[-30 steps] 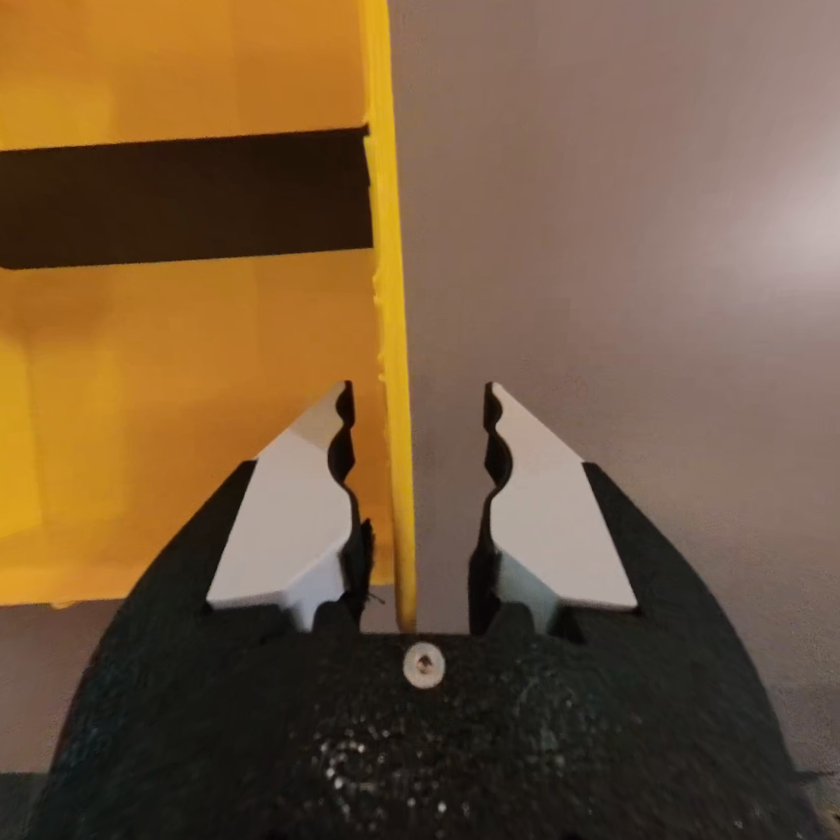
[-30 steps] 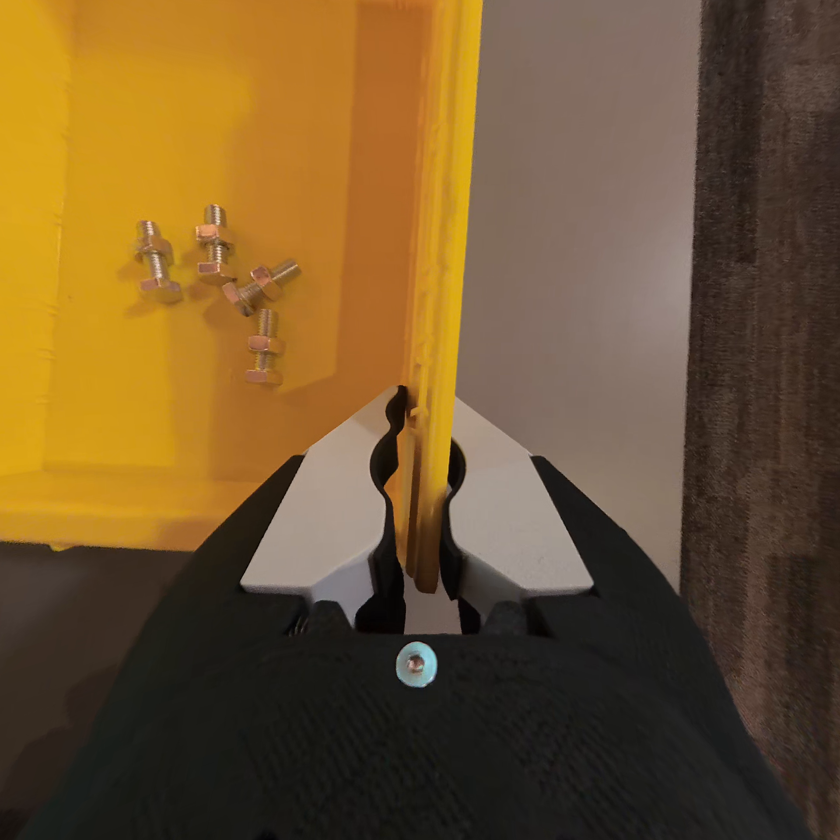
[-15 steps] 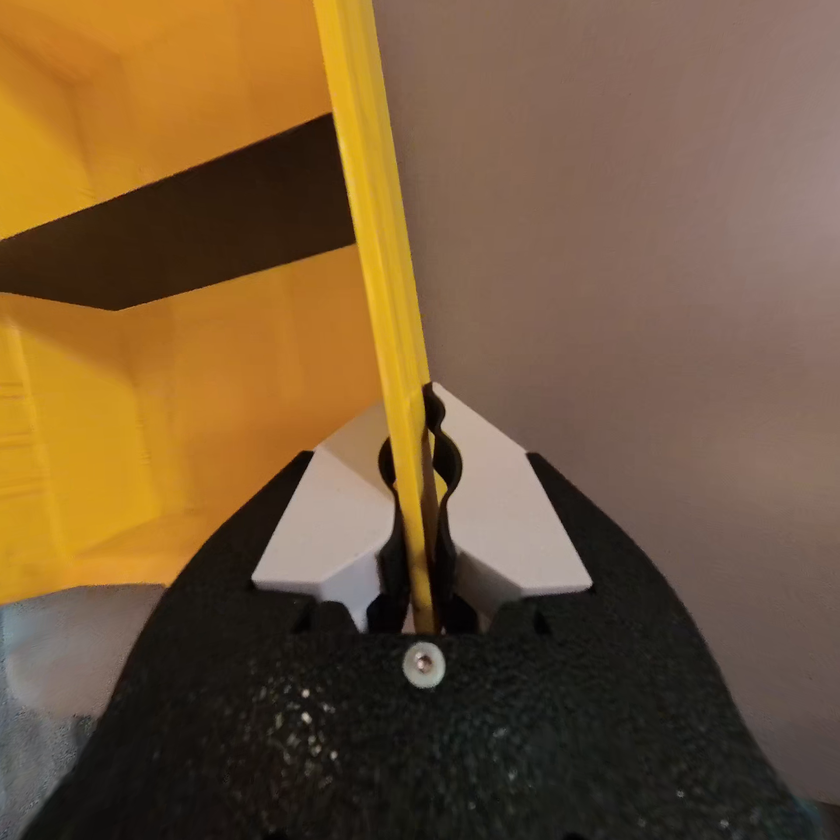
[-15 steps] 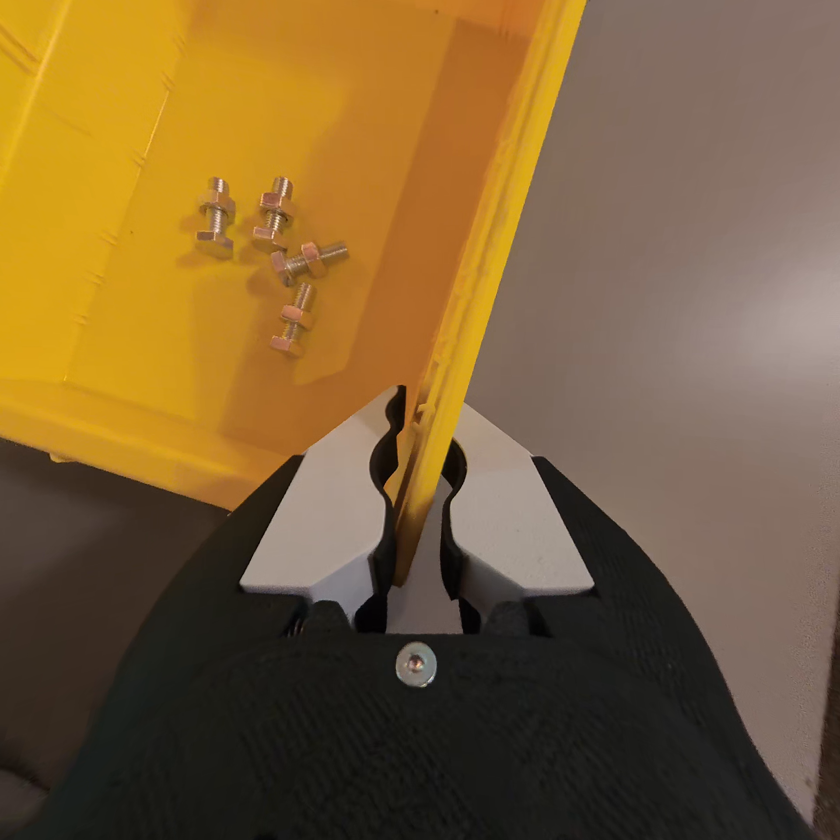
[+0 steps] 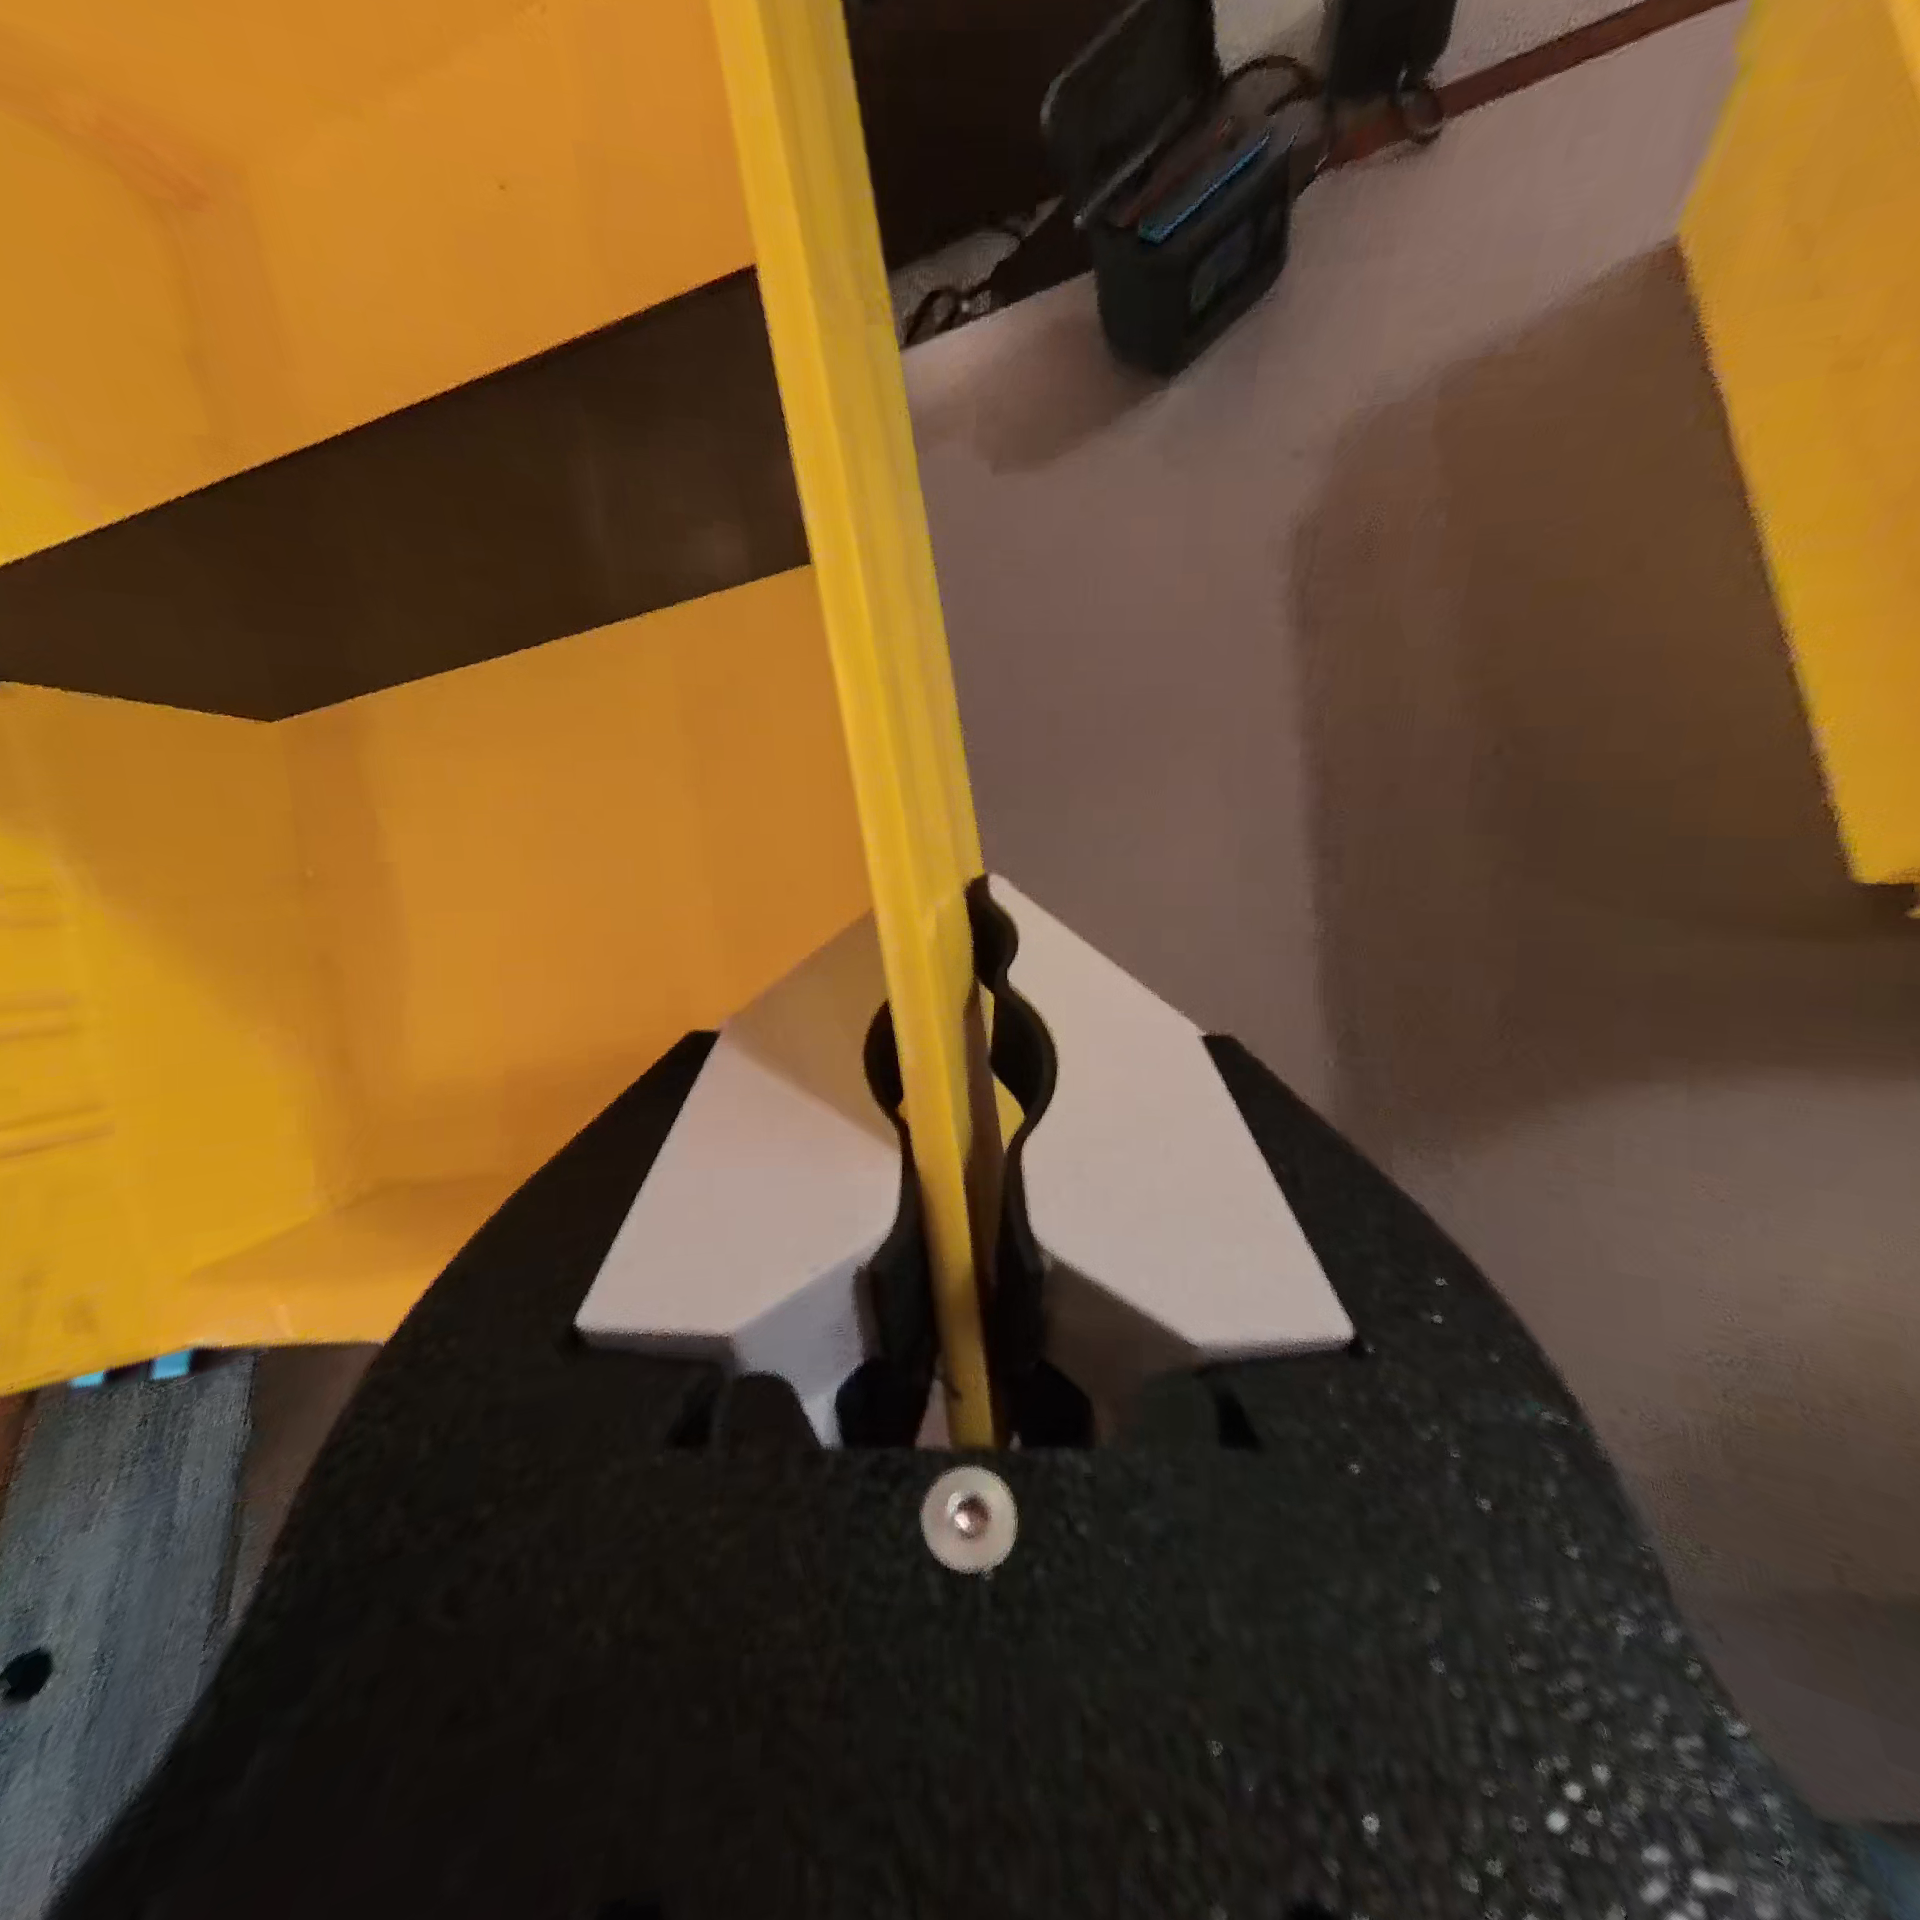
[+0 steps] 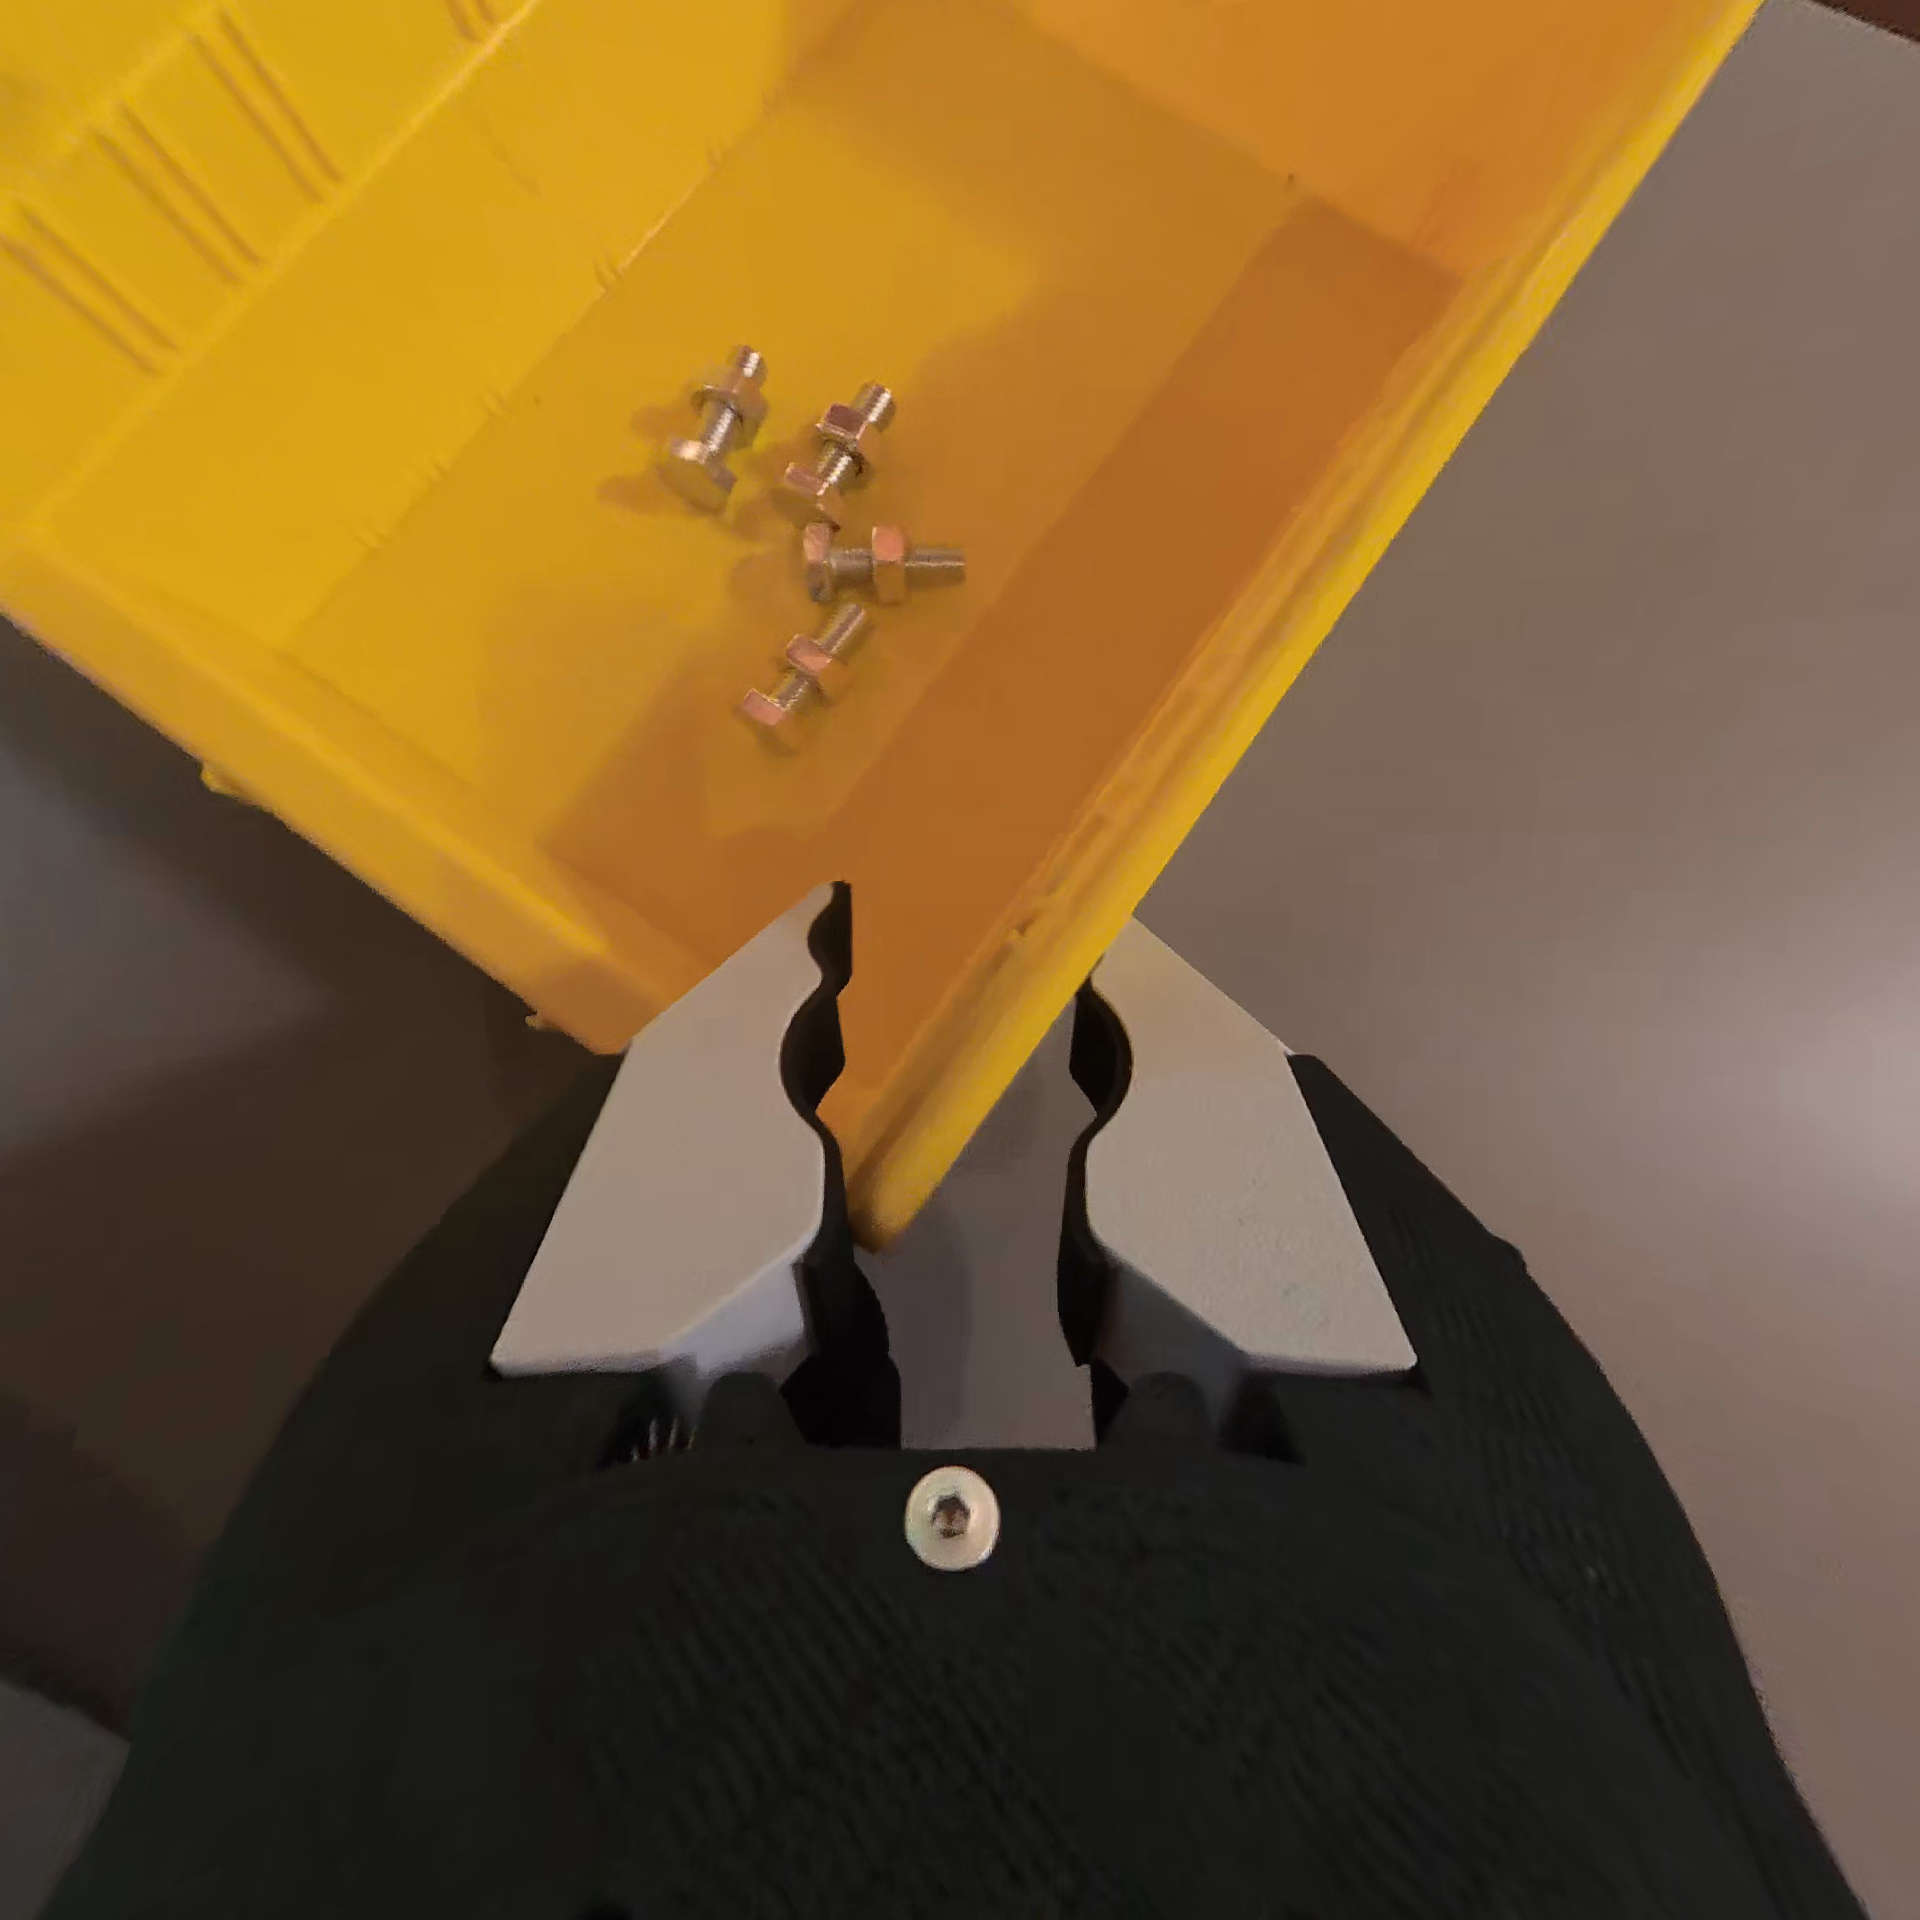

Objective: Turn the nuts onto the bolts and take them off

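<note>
Several silver bolts with nuts on them [image 6: 878, 566] lie loose on the floor of a yellow plastic bin [image 6: 1351, 520]. My right gripper [image 6: 982, 914] is open; the bin's near wall corner stands between its white fingers [image 6: 707, 1143], close to the left one. My left gripper [image 5: 935, 914] is shut on the thin side wall of a yellow bin [image 5: 831, 416], which runs up between its jaws. That bin's inside has a dark slot [image 5: 416, 582]. No bolts show in the left wrist view.
A grey tabletop [image 6: 1558, 831] lies under and to the right of the bin. In the left wrist view a second yellow bin [image 5: 1829, 416] stands at the right edge and a black device with cables [image 5: 1184, 249] sits at the far table edge.
My left gripper closed on the bin wall and the view tilted. My right gripper let go of its bin wall and opened, and the bin now sits turned clockwise in its view.
</note>
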`<state>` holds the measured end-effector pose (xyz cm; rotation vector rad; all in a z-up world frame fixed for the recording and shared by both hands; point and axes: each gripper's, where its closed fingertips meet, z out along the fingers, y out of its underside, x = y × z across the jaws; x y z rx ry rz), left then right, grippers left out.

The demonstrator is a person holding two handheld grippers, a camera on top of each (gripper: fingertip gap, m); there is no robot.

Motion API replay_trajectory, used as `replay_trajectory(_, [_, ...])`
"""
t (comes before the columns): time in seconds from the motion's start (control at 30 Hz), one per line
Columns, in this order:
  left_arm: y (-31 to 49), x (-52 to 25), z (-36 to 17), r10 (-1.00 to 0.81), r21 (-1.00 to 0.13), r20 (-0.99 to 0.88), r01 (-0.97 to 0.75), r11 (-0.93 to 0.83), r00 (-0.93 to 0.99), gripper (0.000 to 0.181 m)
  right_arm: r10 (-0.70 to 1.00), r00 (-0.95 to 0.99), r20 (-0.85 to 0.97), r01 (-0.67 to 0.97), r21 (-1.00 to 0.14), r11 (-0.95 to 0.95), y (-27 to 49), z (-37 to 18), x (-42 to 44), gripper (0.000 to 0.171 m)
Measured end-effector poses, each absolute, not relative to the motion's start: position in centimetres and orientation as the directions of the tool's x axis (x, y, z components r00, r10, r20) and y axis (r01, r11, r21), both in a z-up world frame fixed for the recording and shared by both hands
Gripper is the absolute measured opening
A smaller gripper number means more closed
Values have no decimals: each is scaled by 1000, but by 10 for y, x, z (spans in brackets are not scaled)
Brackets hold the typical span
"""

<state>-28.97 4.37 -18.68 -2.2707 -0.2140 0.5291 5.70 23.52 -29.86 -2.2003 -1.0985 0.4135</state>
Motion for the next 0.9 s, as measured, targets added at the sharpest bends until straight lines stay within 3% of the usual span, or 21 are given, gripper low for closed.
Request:
replay_trajectory(0.03, [49,-284,-180,302,-743,-306,-28,-669,903,1,819,574,-16,598,-675,-433,225,-298,41,44])
replay_trajectory(0.1, [62,-270,-166,278,-768,-309,-67,-637,910,1,874,477,-91,583,-711,-393,199,-294,6,67])
replay_trajectory(0.17, [78,-249,-152,245,-796,-311,-111,-595,918,1,910,404,-94,537,-781,-319,186,-276,-14,103])
replay_trajectory(0.27, [104,-201,-135,122,-822,-343,-234,-520,932,2,892,452,11,359,-917,-171,207,-228,-5,120])
replay_trajectory(0.37, [132,-140,-116,-54,-851,-348,-340,-400,936,1,789,608,86,84,-995,44,235,-160,48,117])
replay_trajectory(0.47, [158,-67,-103,-288,-869,-317,-399,-294,904,1,533,837,126,-55,-949,310,256,-97,149,106])
replay_trajectory(0.57, [174,14,-101,-533,-873,-266,-435,-221,803,1,232,966,113,-10,-882,470,257,-55,254,103])
replay_trajectory(0.7, [173,115,-117,-787,-847,-191,-504,-171,587,1,-48,996,74,88,-808,583,229,-17,354,97])
replay_trajectory(0.8, [169,170,-141,-884,-807,-160,-574,-140,439,2,-173,983,62,156,-780,606,210,-6,395,93])
replay_trajectory(0.9, [174,202,-175,-918,-747,-161,-652,-126,363,2,-190,980,58,161,-794,586,209,-12,410,92])
